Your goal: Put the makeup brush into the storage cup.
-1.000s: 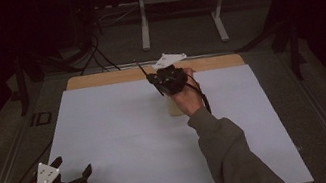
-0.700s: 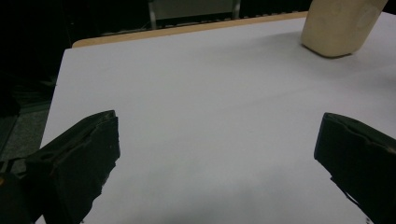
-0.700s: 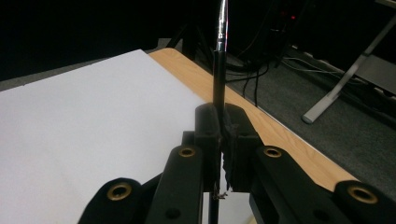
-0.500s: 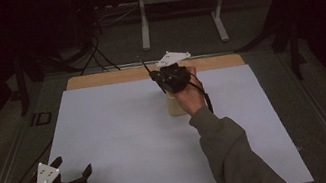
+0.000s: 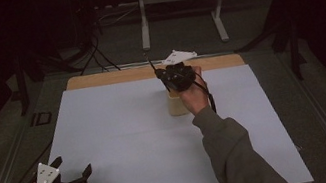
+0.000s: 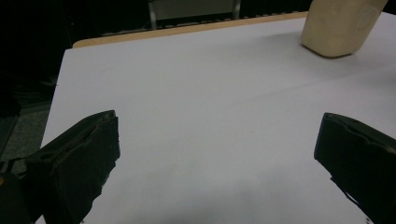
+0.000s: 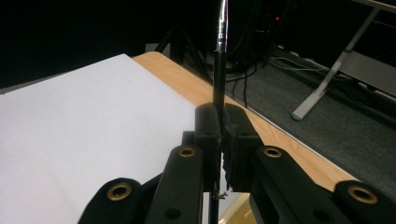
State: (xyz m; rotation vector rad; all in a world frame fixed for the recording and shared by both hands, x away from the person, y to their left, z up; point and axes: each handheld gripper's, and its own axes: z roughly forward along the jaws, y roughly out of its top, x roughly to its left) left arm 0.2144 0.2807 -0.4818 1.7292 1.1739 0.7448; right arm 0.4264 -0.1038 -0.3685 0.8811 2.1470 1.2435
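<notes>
The lower part of the thin black stick with a shiny metal end [image 7: 218, 70] is hidden between the jaws of the right gripper [image 5: 168, 73], which are squeezed shut on it. The hand covers part of the pale wooden cup [image 5: 177, 104] just below. The cup stands near the far edge of the big white sheet [image 5: 123, 139], with lots of free room all around. The left gripper [image 5: 75, 174] rests at the near left corner, jaws wide apart. Since a moment ago, both hands have hardly moved.
</notes>
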